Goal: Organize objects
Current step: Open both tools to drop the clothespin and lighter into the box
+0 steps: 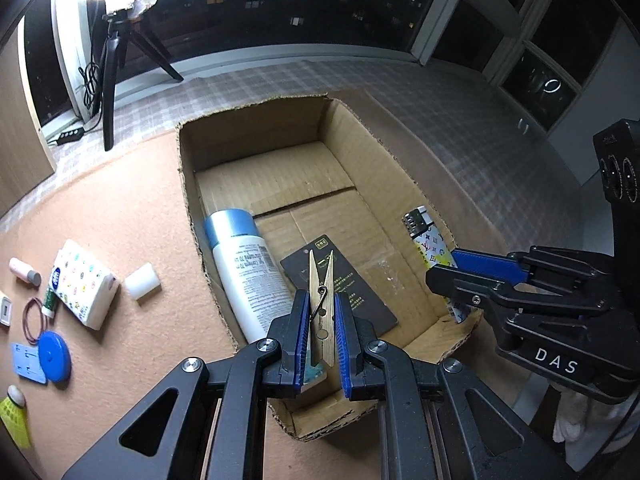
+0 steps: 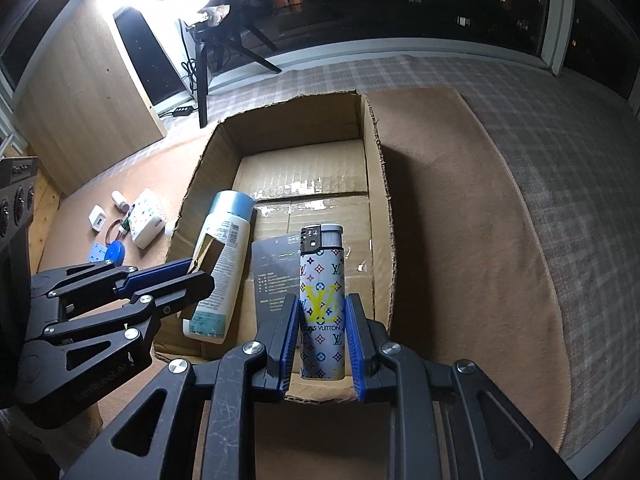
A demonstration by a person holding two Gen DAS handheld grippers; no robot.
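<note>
1. Far left on the peach-coloured mat (image 1: 132, 216) lies a scatter of small things: a yellow shuttlecock (image 1: 12, 408), a light blue card (image 1: 28, 362), a round blue tape measure (image 1: 54, 356), a red rubber band (image 1: 34, 318), a small white adapter (image 1: 5, 312) and a little pink bottle with a grey cap (image 1: 25, 273).
2. Just right of those sits a white box with coloured dots (image 1: 86, 288), a small green-and-white tube (image 1: 50, 298) against its left side, and a white block (image 1: 143, 281) near its right end.
3. The open cardboard box (image 1: 188, 184) stands in the middle of the mat. A white bottle with a pale blue cap (image 1: 246, 268) lies along its left wall, and a dark card (image 1: 360, 300) lies flat on the floor beside it.
4. The left gripper (image 1: 322, 336) hangs over the near end of the box, its blue pads pinching a wooden clothespin (image 1: 322, 284) that points away towards the far wall.
5. The right gripper (image 2: 322, 340) is over the box's right side, pads closed on a patterned lighter (image 2: 322, 300), held upright with its metal top away from the hand.
6. Right of the box the mat gives way to a checked cloth (image 2: 560, 152).
</note>
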